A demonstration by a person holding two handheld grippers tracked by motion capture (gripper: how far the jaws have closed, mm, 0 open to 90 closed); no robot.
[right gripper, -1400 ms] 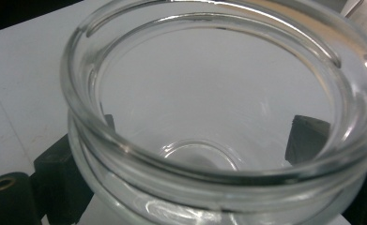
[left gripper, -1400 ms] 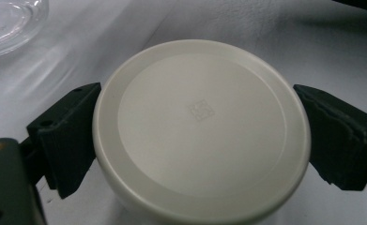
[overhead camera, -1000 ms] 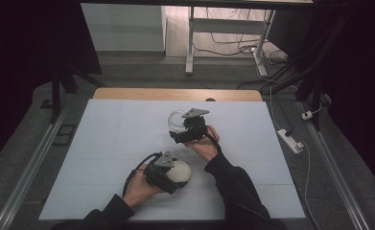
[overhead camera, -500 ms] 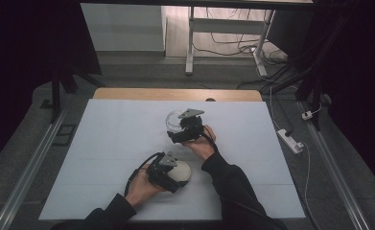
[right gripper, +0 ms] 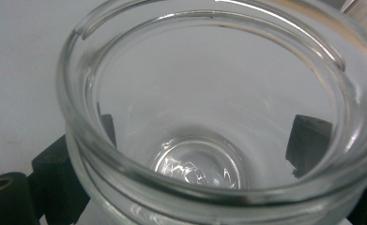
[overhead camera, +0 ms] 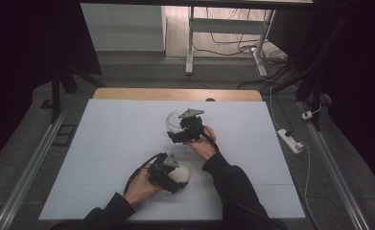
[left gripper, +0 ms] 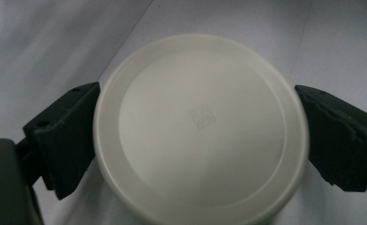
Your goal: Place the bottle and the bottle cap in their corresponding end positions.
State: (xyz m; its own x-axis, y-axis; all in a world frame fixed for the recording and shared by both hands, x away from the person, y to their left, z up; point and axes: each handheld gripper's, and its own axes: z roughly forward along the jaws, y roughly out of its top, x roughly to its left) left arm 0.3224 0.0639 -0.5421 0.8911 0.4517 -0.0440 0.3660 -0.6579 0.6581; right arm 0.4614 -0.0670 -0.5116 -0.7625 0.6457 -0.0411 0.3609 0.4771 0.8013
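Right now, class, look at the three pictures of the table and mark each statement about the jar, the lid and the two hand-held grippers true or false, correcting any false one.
1. The left hand-held gripper has the white lid between its jaws. True.
2. The glass jar is full of water. False: it is empty, and its base shows through.
3. The right hand-held gripper has a jaw on either side of the jar. True.
4. The lid is already on the jar. False: the lid sits nearer the person, apart from the jar.
5. The table is covered in red cloth. False: its surface is white.
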